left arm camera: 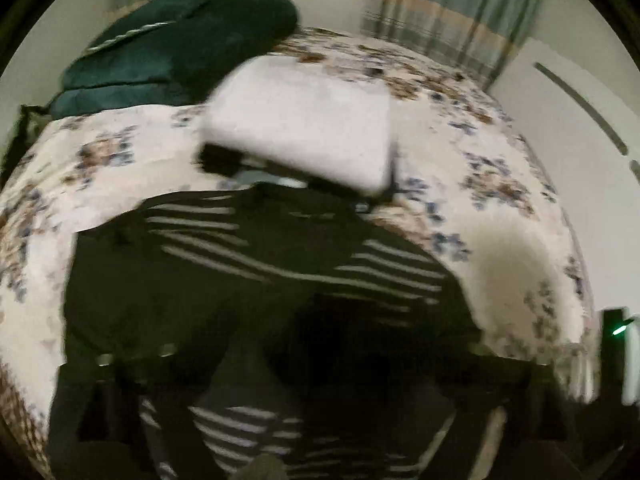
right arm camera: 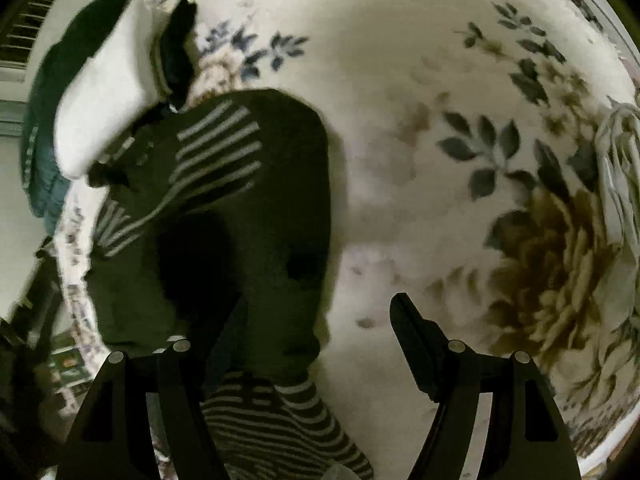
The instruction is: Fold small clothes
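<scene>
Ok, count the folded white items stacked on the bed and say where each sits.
1: a folded white cloth lies on the floral bedspread, just beyond the black striped garment, resting on something dark. More could be hidden beneath it.

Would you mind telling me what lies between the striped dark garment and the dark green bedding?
A folded white stack lies between the striped garment and green bedding, seen in the left wrist view.

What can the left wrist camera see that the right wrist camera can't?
Only the left wrist view shows the striped curtain and the white wall beside the bed. Only the right wrist view shows a white bundle at the bed's edge and the big brown flower on the sheet, plus the open right claw. Both show the dark striped garment, the white folded stack and the green blanket.
</scene>
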The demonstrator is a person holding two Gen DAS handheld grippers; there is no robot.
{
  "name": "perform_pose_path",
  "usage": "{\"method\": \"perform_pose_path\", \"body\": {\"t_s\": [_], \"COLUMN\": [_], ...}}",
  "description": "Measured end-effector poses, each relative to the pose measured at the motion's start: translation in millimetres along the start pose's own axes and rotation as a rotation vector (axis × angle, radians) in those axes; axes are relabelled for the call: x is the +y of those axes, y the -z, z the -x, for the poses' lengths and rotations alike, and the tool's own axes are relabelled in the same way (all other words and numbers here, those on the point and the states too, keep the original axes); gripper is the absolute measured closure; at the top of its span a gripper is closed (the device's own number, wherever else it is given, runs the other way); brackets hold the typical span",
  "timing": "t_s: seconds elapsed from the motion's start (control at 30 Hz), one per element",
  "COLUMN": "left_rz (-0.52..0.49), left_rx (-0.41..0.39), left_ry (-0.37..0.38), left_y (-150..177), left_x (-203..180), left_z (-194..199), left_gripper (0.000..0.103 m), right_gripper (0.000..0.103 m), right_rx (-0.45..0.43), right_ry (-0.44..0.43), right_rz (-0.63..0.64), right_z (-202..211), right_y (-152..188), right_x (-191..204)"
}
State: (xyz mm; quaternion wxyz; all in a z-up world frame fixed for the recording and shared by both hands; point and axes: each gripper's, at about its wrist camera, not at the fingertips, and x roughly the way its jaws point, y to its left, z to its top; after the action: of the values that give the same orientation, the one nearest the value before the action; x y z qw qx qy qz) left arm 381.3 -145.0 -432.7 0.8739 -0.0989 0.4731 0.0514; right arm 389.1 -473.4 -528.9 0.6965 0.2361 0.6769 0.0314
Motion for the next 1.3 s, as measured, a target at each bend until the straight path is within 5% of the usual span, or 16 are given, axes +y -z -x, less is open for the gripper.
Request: {"method": "perform_pose_path", "body": {"t_s": [0.2,0.43,0.5,0.53,0.6,0.83,1.03,1.1,1.2,1.23,1.3], "left_rz": [0.081,0.242,0.277,0.297,0.326,0.365,0.365,0.365,0.361,0.364,0.363], "left_rx": [0.011,0.115,0.124,0.128,0.128,0.114,0.101,0.099,0.099,0.097,0.095], "left_ry": [-0.349,-0.574,-0.607,-0.618,-0.627,-0.572,-0.509,-0.483,-0.456,-0.446,-0.435], "left_y": [30.3,73.6,82.4,86.4,90.8,86.7,74.0,69.8,63.5,60.6,56.3], "left_x": [95.1,196.9,209.7,215.2,218.6,224.9,223.8,223.6,225.3,226.9,228.9], "left_z": [16.7,32.3,35.9,37.5,37.5,27.2,13.3,6.8,-3.0,-6.8,-13.7], "left_gripper": [0.013,0.013,0.013,0.013,0.013,0.013,0.013,0.013,0.013,0.013,0.013], "right_gripper": [0.028,0.03,0.061,0.101,0.1,0.1,0.1,0.1,0.079,0.066,0.059], "right_rx": [0.026,0.096,0.108,0.102,0.056,-0.13,-0.098,0.02,0.088,0.079,0.02], "right_ry": [-0.131,-0.106,-0.066,-0.032,0.027,0.028,0.144,0.152,0.171,0.162,0.123], "right_rz": [0.077,0.19,0.2,0.214,0.239,0.227,0.144,0.131,0.104,0.107,0.124], "right_z": [-8.2,-85.9,-104.6,-110.4,-109.8,-25.7,-11.8,-34.6,-44.4,-39.1,-23.7], "right_y": [-10.1,-32.7,-35.4,-35.1,-30.6,1.0,7.9,6.3,1.0,-2.2,-7.1], "right_x": [45.4,132.5,146.0,153.5,163.8,149.4,85.8,69.0,62.8,67.8,86.6]}}
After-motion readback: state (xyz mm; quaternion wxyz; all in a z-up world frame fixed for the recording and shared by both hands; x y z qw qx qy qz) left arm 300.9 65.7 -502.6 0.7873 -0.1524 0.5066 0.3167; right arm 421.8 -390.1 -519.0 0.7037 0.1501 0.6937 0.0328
